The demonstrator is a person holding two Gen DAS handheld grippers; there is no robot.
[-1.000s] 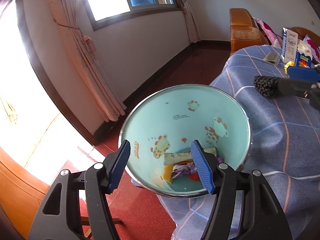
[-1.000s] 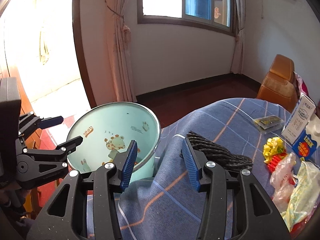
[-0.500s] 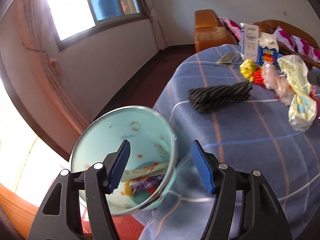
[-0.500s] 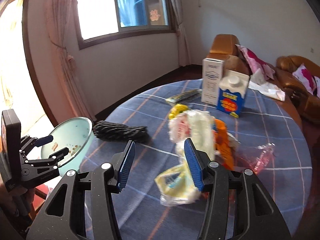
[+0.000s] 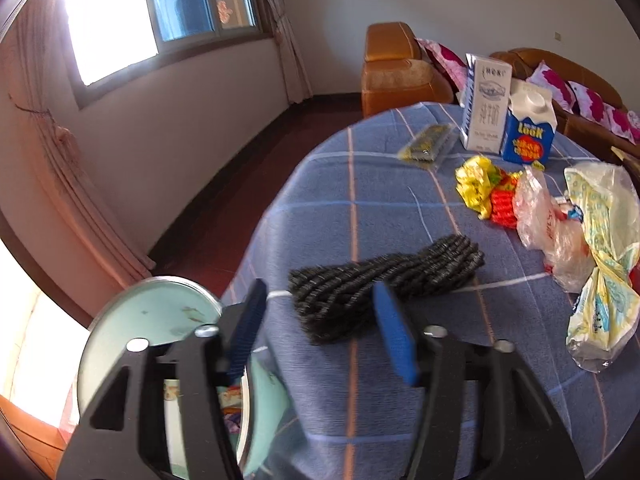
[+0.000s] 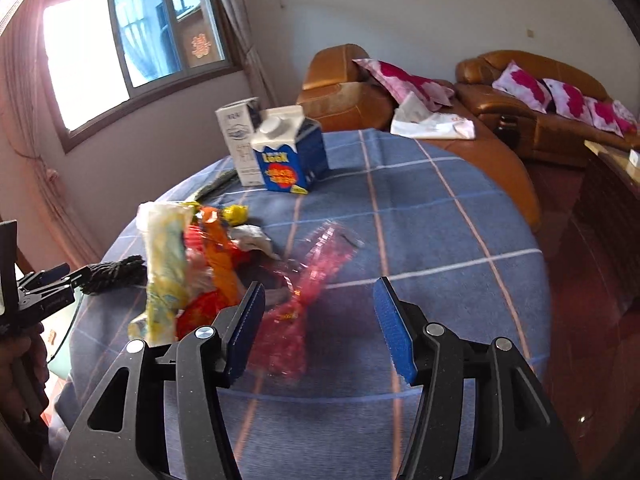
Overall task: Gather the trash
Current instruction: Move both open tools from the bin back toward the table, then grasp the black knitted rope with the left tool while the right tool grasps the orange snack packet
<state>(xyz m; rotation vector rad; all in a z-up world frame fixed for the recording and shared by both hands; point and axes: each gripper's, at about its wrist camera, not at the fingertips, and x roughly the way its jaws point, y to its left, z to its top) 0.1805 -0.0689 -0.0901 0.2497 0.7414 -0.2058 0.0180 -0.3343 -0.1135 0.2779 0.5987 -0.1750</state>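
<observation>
I have the right gripper (image 6: 318, 322) coming in over the blue checked tablecloth (image 6: 440, 208) with its jaws opening and nothing clamped between them; the pink wrapper (image 6: 304, 292) lies just ahead, near the left pad. To take it well I would lower until the pads straddle the crumpled middle of that wrapper, not its thin clear end, and squeeze only once both pads are beside it, keeping clear of the yellow bag (image 6: 164, 272) just to its left. The left gripper (image 5: 320, 334) has its jaws closing on air, aimed towards the black bundle (image 5: 384, 276) that lies on the cloth beyond the pads. The left view shows what the right barely does: the pale green bin (image 5: 160, 320) standing at the table's edge, low on the left, with scraps inside, so I know where the load goes. The right view alone shows the pink wrapper, and the sofa (image 6: 540, 120) behind the table. Both show the blue carton (image 6: 288, 160).
</observation>
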